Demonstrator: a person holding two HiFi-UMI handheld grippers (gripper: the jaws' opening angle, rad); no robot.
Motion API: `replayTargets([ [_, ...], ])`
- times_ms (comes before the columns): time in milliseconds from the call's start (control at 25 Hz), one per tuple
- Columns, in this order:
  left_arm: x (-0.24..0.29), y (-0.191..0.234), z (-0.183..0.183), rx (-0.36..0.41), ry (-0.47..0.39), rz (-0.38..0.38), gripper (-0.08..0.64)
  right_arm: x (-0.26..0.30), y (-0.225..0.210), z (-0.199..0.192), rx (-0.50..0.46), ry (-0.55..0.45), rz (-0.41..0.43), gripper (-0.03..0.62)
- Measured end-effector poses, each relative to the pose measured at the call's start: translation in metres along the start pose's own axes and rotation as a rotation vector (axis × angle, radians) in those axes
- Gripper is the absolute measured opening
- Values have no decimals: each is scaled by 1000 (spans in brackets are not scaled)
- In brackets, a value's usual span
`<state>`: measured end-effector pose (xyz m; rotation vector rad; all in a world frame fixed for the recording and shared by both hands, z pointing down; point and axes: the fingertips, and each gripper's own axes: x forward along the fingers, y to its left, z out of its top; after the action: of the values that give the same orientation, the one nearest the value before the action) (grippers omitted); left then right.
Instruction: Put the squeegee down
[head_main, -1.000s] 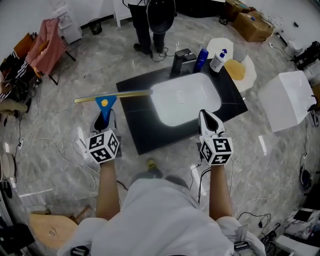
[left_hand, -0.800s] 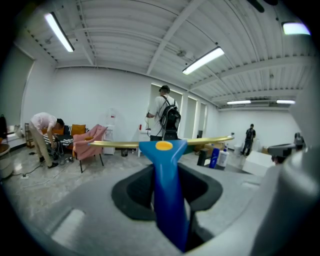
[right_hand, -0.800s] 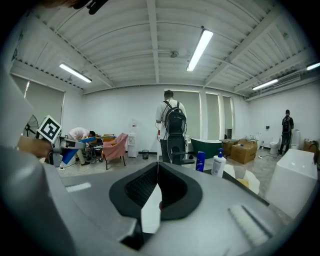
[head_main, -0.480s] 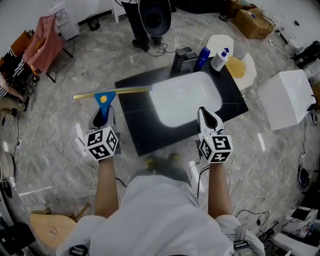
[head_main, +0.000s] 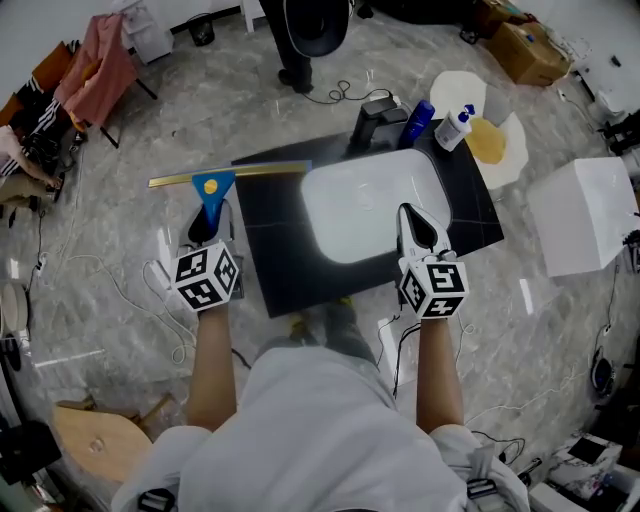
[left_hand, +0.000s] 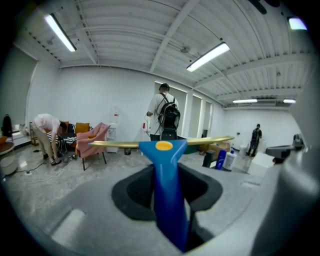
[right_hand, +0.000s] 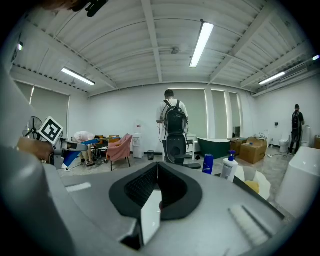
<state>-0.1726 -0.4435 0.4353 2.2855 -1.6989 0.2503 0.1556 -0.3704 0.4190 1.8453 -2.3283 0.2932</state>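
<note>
Over the last second both grippers have drifted forward with the person, and nothing has been let go. The left gripper stays clenched on the blue handle of the squeegee, so the put-down is still ahead. The right gripper has its jaws together with nothing between them, above the front of the table. The squeegee hangs past the table's left edge, only its blade's right tip above the far corner. The bare black strip left of the sink looks like the freest spot; the bottles crowd the far right.
</note>
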Motion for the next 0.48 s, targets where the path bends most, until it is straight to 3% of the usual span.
replayTargets([
  [480,68,-39,2,-21,43,64,129,62,-55,8,14,13,98,5],
])
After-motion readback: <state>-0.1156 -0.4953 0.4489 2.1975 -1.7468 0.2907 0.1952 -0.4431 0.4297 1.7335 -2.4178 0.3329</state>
